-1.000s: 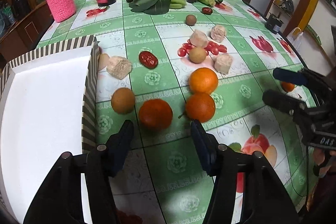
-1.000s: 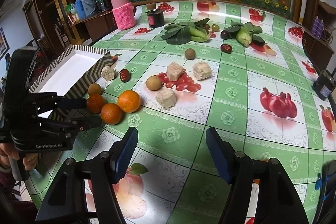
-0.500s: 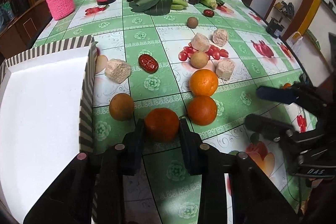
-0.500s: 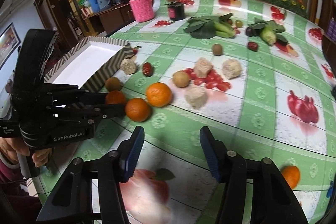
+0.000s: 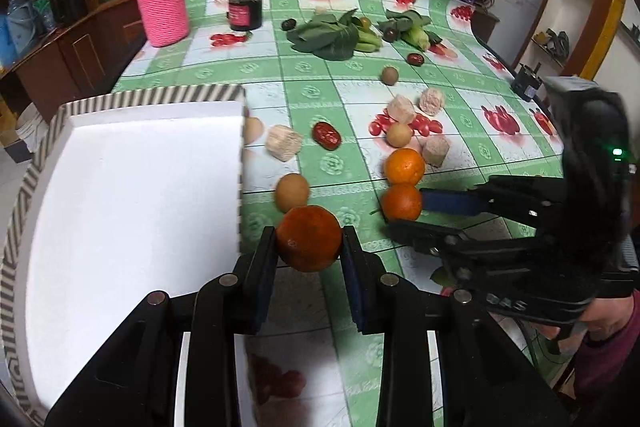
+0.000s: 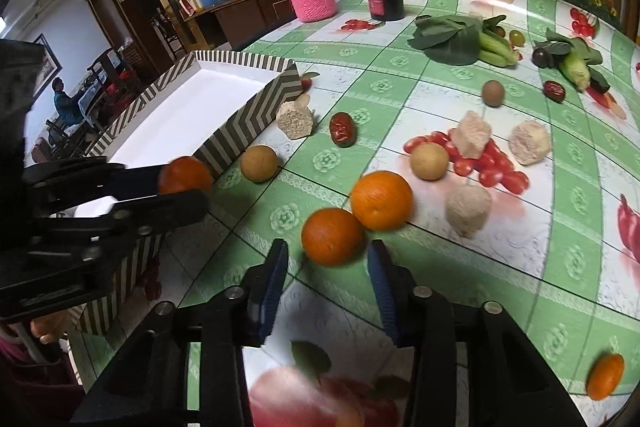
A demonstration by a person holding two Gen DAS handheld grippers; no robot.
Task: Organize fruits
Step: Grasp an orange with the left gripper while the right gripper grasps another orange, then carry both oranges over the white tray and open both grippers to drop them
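Left gripper clamps a dark orange between both pads, raised just beside the striped box. Right gripper stands spread, a second orange on the table between its fingertips, neither pad touching it

Even indoor light, soft glare on the glossy tablecloth, strong fisheye bending and dark corners, motion blur on the right gripper, foreground soft.

Orange fruit, grey-and-white striped box, green-checked tablecloth.
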